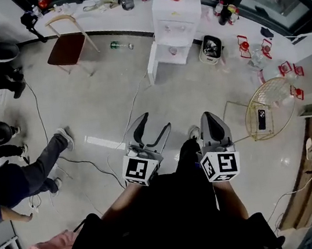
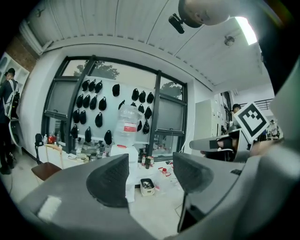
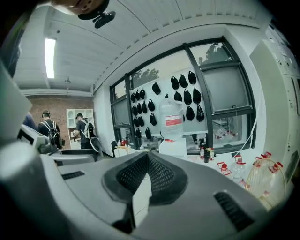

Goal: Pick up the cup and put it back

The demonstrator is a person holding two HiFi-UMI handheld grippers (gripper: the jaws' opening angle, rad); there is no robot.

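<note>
I cannot pick out a cup with certainty in any view. The white water dispenser (image 1: 175, 13) stands ahead by the window counter, and something small sits in its lower niche (image 1: 172, 50). My left gripper (image 1: 152, 128) hangs above the floor with its jaws apart and nothing between them. In the left gripper view (image 2: 150, 173) the gap frames the dispenser (image 2: 125, 154) far off. My right gripper (image 1: 211, 118) is beside it, shut and empty; its pads (image 3: 161, 176) meet at the tip in the right gripper view.
A wooden chair (image 1: 67, 46) stands far left and a bottle (image 1: 121, 45) lies on the floor near it. A white bin (image 1: 211, 47) sits right of the dispenser. A gold wire basket (image 1: 270, 110) stands at right, with red-capped bottles (image 1: 245, 47) beyond. People's legs (image 1: 39, 166) and cables (image 1: 135, 104) occupy the left floor.
</note>
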